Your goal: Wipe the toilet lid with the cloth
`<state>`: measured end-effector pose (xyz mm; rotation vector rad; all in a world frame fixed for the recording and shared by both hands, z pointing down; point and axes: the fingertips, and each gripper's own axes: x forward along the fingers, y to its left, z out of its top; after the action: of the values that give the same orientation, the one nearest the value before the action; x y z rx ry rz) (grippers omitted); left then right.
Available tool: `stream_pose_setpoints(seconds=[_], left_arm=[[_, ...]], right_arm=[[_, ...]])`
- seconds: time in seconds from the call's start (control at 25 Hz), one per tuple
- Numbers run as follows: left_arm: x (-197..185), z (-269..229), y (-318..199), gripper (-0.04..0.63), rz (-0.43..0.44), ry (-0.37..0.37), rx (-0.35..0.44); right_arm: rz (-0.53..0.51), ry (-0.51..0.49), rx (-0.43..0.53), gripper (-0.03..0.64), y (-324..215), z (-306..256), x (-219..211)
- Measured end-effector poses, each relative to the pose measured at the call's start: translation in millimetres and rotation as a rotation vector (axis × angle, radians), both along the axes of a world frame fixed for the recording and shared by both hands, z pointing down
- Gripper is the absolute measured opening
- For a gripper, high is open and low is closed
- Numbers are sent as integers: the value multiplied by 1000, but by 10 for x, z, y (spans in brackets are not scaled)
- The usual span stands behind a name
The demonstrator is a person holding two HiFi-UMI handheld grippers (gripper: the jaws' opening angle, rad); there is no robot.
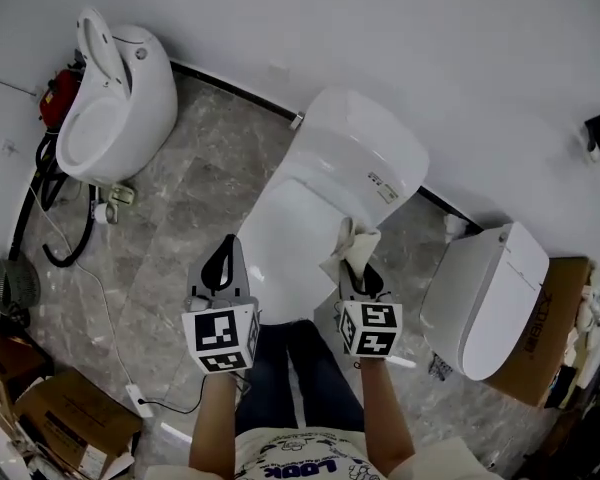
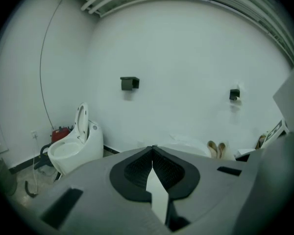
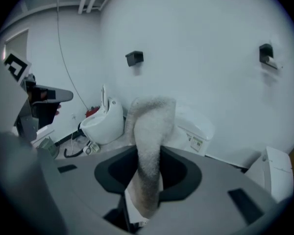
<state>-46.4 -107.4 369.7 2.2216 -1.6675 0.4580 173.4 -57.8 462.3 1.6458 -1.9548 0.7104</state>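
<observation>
A white toilet with its lid (image 1: 298,236) down stands in front of me against the wall. My right gripper (image 1: 357,268) is shut on a beige cloth (image 1: 351,246), which sticks up from the jaws over the lid's right edge. The cloth (image 3: 150,146) fills the middle of the right gripper view, with the toilet tank (image 3: 196,131) behind it. To the left of the lid my left gripper (image 1: 220,264) hangs shut and holds nothing. In the left gripper view its jaws meet at the tips (image 2: 153,148), and the cloth (image 2: 216,150) shows far off.
A second toilet (image 1: 115,103) with its seat raised stands at the far left, with black hoses (image 1: 50,218) and a red device (image 1: 58,93) beside it. A third white toilet (image 1: 485,298) lies at the right on a cardboard box (image 1: 550,338). Boxes (image 1: 65,418) sit at the lower left.
</observation>
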Motion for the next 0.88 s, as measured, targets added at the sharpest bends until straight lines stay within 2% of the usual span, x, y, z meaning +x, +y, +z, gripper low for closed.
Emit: stream_pose_setpoints(seconds=[0.44, 0.72, 0.88], left_arm=[[-50, -1569, -145, 9, -56, 11, 201], [-65, -2432, -92, 9, -90, -22, 344], [-114, -2738, -72, 9, -111, -24, 391]], right_arm=[[9, -56, 369, 117, -521, -2094, 19], [-24, -75, 534, 117, -627, -3007, 66], [-40, -91, 606, 117, -686, -3396, 29]])
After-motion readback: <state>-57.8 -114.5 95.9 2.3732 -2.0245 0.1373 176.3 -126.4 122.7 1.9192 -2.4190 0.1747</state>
